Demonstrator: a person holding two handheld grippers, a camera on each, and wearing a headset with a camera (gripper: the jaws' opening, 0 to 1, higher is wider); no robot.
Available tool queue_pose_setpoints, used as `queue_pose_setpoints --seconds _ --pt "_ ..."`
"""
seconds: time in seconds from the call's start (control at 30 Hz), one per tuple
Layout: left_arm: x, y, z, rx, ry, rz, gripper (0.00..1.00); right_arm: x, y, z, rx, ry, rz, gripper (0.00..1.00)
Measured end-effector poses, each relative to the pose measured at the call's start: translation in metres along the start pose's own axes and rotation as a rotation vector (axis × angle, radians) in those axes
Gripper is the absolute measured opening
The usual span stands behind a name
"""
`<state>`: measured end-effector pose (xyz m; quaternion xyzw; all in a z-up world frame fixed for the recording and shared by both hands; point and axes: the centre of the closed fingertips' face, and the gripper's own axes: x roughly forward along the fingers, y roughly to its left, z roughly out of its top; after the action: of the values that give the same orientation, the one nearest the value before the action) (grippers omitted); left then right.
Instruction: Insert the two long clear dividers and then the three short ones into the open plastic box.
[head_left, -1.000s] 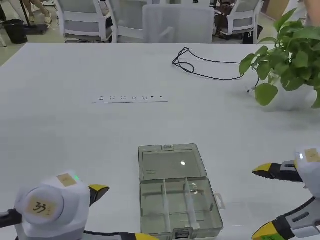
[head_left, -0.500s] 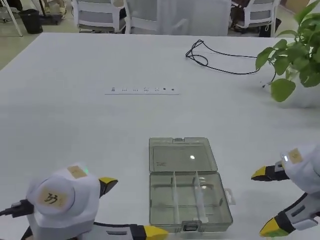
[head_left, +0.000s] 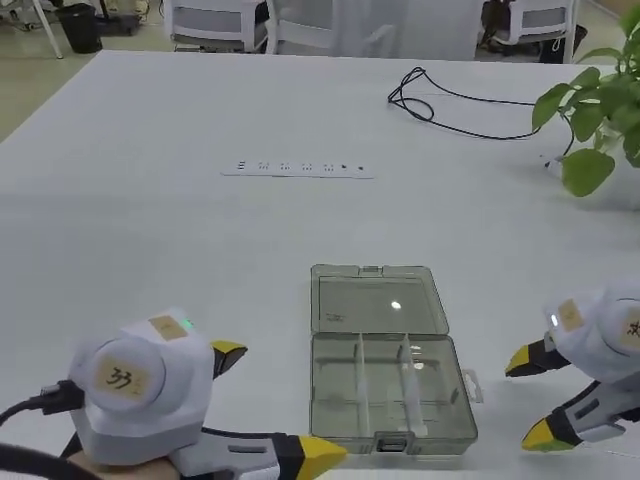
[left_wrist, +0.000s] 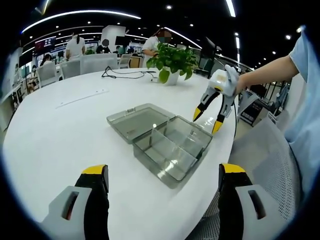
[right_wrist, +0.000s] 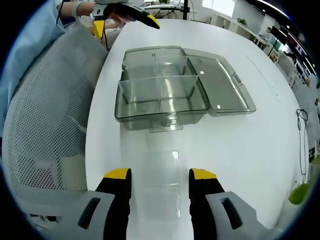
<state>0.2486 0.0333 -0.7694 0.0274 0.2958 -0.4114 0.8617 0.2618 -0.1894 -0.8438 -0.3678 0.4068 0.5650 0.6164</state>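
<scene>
The left gripper (head_left: 275, 400) is cut off by the near edge of the head view. Its jaws stand wide apart and hold nothing. To its right, close to the near edge of the worktop (head_left: 150, 220), stands the open plastic box (head_left: 333, 400), with its lid (head_left: 378, 300) laid flat on the far side. Two long clear dividers (head_left: 360, 385) stand inside it, running from near to far. They are pale, and their ends are hard to follow. Just right of the box a clear flat piece (right_wrist: 160, 185) lies on the worktop, seen in the right gripper view in front of the jaws. I cannot tell how many pieces there are. The right gripper (head_left: 525, 400) is cut off by the right edge, and its jaws are also apart and empty.

On the far part of the worktop lie a thin white strip (head_left: 300, 168) with small marks and a black cable (head_left: 408, 100). At the right edge is a green plant (head_left: 585, 172), partly cut off.

The worktop is white and plain. Behind it stand white chairs (head_left: 215, 20). The left gripper view shows a large hall with ceiling lamps (left_wrist: 75, 14) and people (left_wrist: 75, 47) far away.
</scene>
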Motion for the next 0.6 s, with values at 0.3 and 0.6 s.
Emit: queue_pose_setpoints --seconds 0.3,0.6 --pt "0.0 0.0 0.0 -0.001 0.0 0.002 0.93 0.007 0.002 0.0 -0.056 0.048 0.005 0.41" --pt "-0.001 0.0 0.001 0.001 -0.001 0.004 0.92 0.011 0.002 -0.004 -0.081 0.081 0.018 0.38"
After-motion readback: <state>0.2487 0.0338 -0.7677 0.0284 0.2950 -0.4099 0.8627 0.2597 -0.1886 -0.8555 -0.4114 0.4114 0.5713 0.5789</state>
